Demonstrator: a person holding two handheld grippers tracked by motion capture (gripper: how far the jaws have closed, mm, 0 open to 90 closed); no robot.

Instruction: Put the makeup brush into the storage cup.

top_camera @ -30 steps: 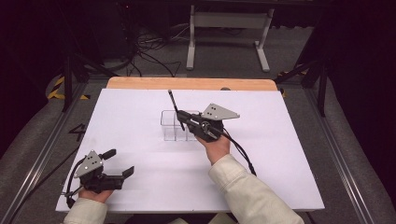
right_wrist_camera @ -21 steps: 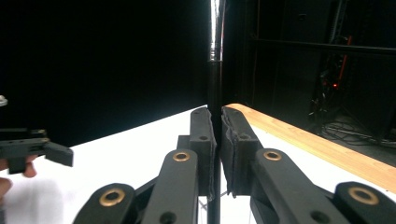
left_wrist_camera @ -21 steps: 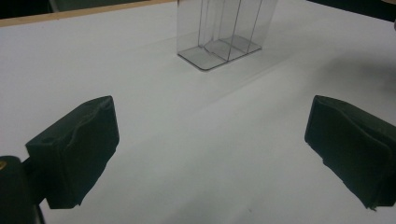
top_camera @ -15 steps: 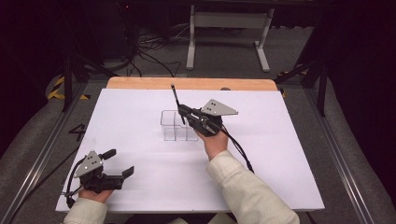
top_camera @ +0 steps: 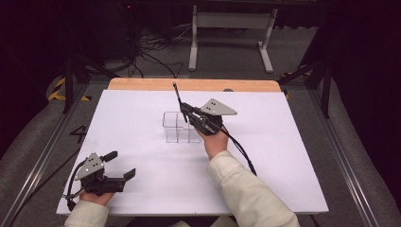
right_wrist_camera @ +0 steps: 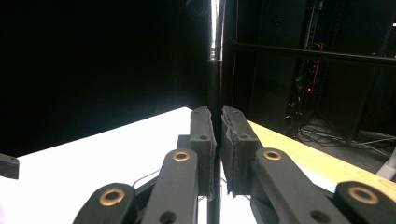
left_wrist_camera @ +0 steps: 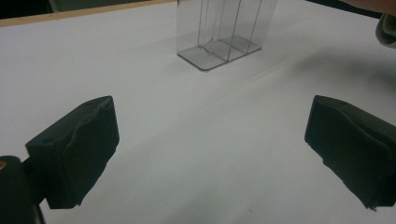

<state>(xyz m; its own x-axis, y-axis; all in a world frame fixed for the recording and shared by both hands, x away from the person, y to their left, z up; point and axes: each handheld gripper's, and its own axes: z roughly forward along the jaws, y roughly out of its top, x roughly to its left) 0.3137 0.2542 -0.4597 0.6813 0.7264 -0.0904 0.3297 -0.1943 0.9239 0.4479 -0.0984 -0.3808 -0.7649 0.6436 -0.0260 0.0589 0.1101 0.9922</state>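
A clear plastic holder (top_camera: 181, 126) with several narrow compartments stands at the middle of the white table; in the left gripper view the holder (left_wrist_camera: 219, 39) is ahead, at the top. My right gripper (top_camera: 186, 110) hangs just above and behind the holder's right part, shut on a thin black stick (top_camera: 177, 94) that points up and away. In the right gripper view, the stick (right_wrist_camera: 215, 60) passes between the pressed pads and has a shiny silver upper section. My left gripper (top_camera: 120, 165) rests near the table's front left corner, open with nothing between its pads (left_wrist_camera: 77, 149).
The white sheet (top_camera: 283, 156) covers a wooden board (top_camera: 142, 84) whose far edge shows. Beyond the table lie cables and a grey stand's legs (top_camera: 229, 28) on a dark floor. A metal rail (top_camera: 38, 161) runs along the table's left side.
My right gripper has risen slightly with the stick, whose tip now points a bit higher. The left gripper has kept still.
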